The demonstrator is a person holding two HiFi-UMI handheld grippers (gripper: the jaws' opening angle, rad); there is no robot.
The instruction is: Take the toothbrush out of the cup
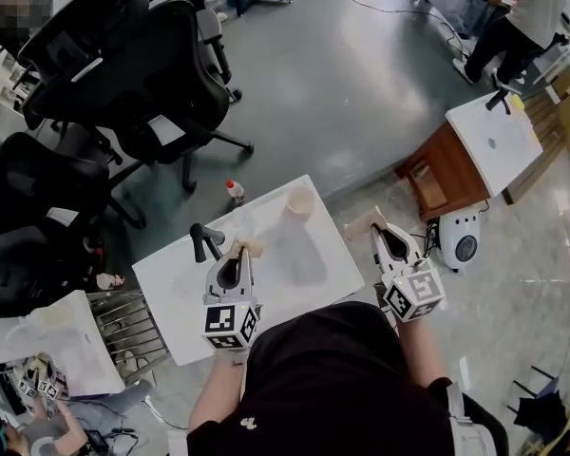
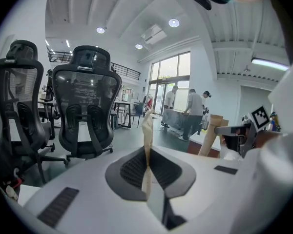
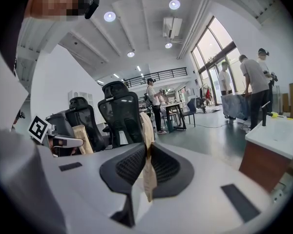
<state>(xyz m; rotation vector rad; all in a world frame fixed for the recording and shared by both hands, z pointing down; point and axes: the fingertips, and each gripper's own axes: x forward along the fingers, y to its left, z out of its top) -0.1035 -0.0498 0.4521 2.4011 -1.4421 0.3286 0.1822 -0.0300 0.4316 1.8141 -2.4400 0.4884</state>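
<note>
Head view: the left gripper [image 1: 250,247] is held over the near part of the white table [image 1: 180,302] and the right gripper [image 1: 363,224] just off its right edge; both pairs of taped jaws look pressed together and hold nothing. The cup [image 1: 300,200] stands upright near the table's far edge, apart from both grippers, with a red-capped bottle [image 1: 235,191] to its left and a dark forked object [image 1: 202,240] beside the left gripper. No toothbrush can be made out, neither above the cup's rim nor on the table. That fits a brush sitting low inside the cup or one that is already out.

Left gripper view: the pads meet with nothing between them. Only office chairs [image 2: 88,111] and the room show beyond, not the cup.

Right gripper view: the jaws are likewise together and empty, and the cup is out of sight.

As a judgement, a toothbrush is light, stiff and smooth, and is best pinched on the handle above the rim. The cup looks light and could tip or lift along with it
</note>
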